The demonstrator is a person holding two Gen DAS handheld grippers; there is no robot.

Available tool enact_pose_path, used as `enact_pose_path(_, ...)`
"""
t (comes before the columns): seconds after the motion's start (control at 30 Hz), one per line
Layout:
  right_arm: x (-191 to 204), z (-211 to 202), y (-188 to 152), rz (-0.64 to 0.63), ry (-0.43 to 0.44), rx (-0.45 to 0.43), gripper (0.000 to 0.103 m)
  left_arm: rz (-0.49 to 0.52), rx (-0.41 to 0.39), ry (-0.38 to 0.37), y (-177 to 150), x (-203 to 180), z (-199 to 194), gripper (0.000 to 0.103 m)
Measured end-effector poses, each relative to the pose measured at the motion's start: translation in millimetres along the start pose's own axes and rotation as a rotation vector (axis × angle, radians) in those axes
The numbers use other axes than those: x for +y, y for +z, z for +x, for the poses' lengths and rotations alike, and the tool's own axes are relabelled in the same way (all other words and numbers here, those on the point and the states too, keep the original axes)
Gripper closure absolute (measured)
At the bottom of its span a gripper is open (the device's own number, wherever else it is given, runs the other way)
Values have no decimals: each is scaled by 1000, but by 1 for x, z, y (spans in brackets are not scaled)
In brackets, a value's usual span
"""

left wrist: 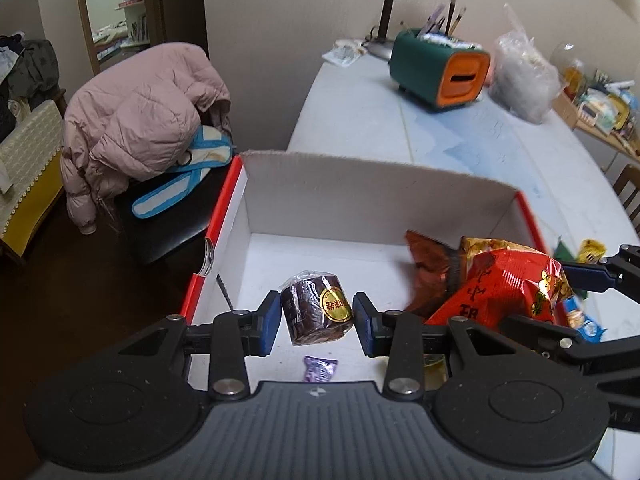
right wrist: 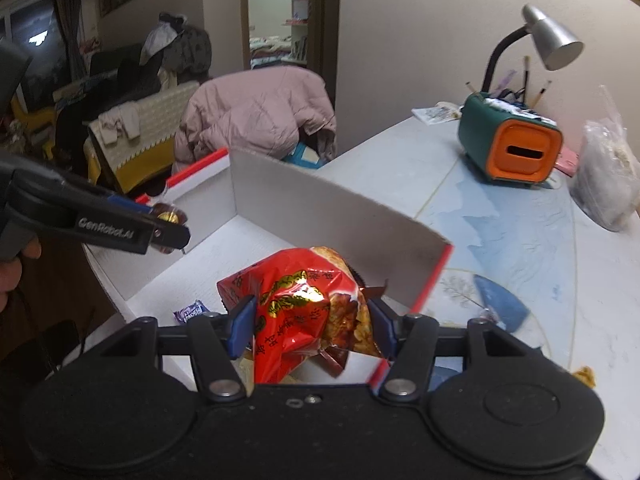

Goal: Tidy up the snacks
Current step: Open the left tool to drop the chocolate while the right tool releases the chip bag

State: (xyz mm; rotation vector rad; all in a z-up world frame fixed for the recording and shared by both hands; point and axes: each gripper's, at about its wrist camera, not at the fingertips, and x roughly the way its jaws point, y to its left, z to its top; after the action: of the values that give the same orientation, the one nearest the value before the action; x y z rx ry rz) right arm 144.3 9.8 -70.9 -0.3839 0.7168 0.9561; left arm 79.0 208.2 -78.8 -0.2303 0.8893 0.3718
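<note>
Blue pads of the left claw are seen on either side of a dark brown wrapped cake; a thin gap shows at each pad, so the claw is released or only loosely about it, and firm contact cannot be told. A gold round label with red characters is carried on the cake's face, too small to be read. The cake is held above the white floor of the red-edged cardboard box, toward its left side. "GenRobot.AI" is printed on the left claw's arm in the right wrist view.

The right claw is clenched on a red snack bag printed with gold and dark characters, which is pinched between both pads over the box's right near corner. A brown packet lies behind the bag. A small purple candy lies on the box floor near the left claw. The box stands on the pale table.
</note>
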Motion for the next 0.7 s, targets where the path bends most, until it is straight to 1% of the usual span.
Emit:
enact_pose_path(0.17, 10, 19, 3, -23, 6, 29, 44, 12, 59, 2, 2, 3, 21, 65)
enact_pose_path(0.33, 15, 35, 0, -40, 11, 71, 44, 23, 121, 1, -1, 1, 37, 64)
enact_pose_path(0.53, 16, 41, -3, -10, 34, 99, 43, 63, 173, 5, -9, -5, 47, 64)
enact_pose_path(0.7, 17, 42, -4, -15, 35, 105, 38, 72, 204, 6, -14, -9, 53, 64)
